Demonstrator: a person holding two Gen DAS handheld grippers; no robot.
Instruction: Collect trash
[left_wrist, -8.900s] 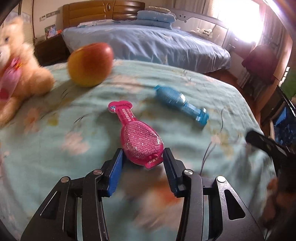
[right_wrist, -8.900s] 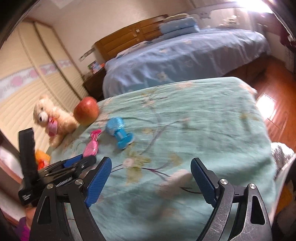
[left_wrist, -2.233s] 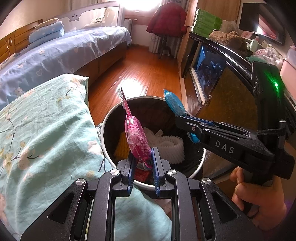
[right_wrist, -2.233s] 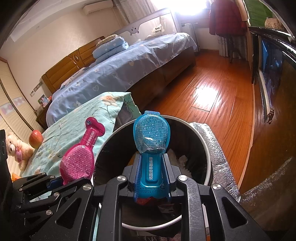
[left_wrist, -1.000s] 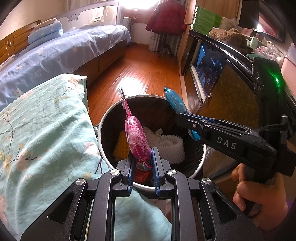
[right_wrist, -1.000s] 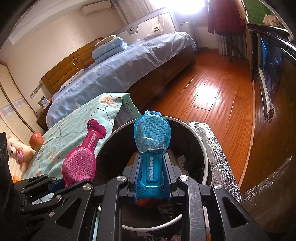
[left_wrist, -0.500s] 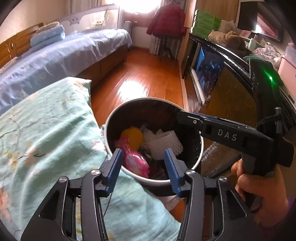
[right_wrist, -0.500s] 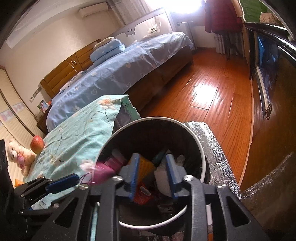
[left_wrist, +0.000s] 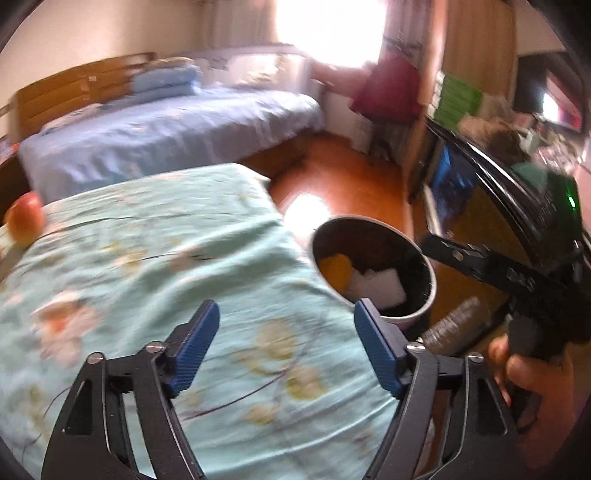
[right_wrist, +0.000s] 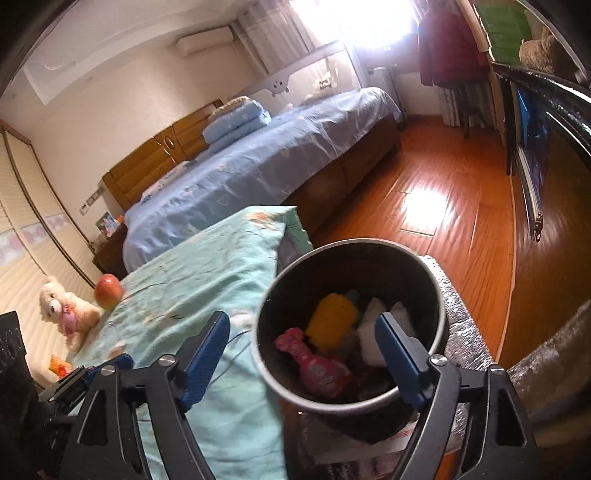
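Note:
A round trash bin (right_wrist: 439, 295) stands on the floor by the corner of the green floral bed cover (right_wrist: 207, 284). Inside it lie the pink wrapper (right_wrist: 317, 365), a yellow item (right_wrist: 332, 317) and white foam (right_wrist: 373, 336). The blue wrapper is not clearly visible. My right gripper (right_wrist: 303, 354) is open and empty, just above the bin. My left gripper (left_wrist: 286, 347) is open and empty over the bed cover (left_wrist: 147, 266), left of the bin (left_wrist: 428, 280). The right gripper's body (left_wrist: 517, 280) shows at the right of the left wrist view.
A red apple (right_wrist: 108, 290) and a plush bear (right_wrist: 66, 314) lie at the far end of the green bed. A blue bed (right_wrist: 266, 147) stands behind. A dark cabinet (right_wrist: 539, 122) lines the right wall. Wooden floor (right_wrist: 443, 206) lies between.
Both grippers opened and dropped the pink and blue wrappers into the bin. The left gripper has since swung left and back over the bed; the right gripper has opened wider.

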